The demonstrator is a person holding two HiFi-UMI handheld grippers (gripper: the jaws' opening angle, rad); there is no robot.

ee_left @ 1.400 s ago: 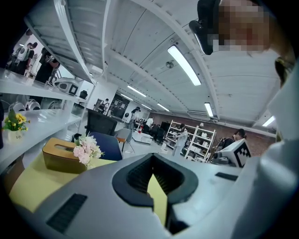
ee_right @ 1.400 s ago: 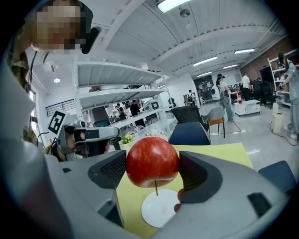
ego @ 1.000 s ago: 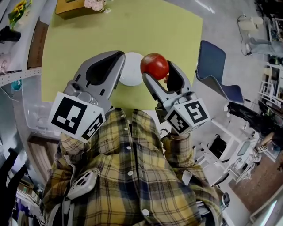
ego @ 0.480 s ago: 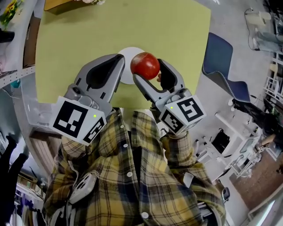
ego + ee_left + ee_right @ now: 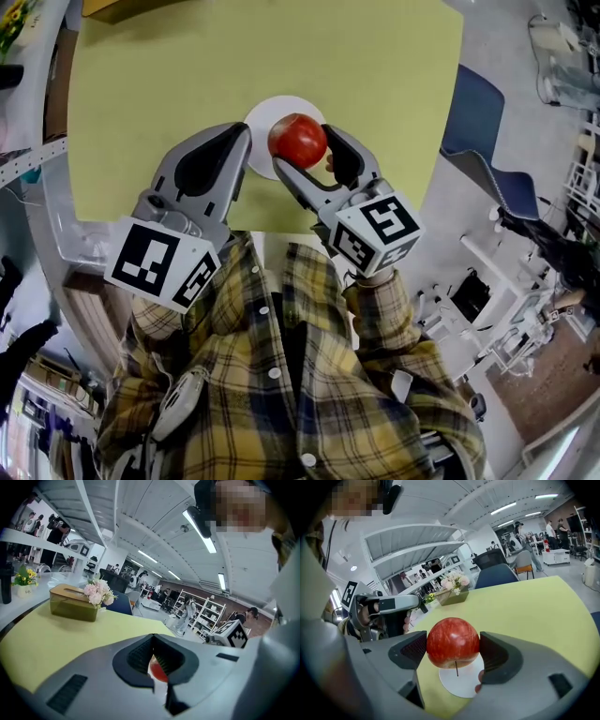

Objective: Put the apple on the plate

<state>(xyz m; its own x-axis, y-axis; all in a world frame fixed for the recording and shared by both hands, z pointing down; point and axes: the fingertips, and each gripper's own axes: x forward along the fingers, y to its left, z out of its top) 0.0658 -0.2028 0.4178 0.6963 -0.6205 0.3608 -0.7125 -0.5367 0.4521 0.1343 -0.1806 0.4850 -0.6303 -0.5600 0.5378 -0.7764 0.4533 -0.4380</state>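
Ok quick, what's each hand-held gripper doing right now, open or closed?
Left hand-held gripper: closed, holding nothing.
Right hand-held gripper: closed on the apple.

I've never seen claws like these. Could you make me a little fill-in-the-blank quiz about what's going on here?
The right claw is shut on a ____ apple.
Under the apple lies a round ____ plate.
The left claw is shut and holds ____.
Missing words: red; white; nothing.
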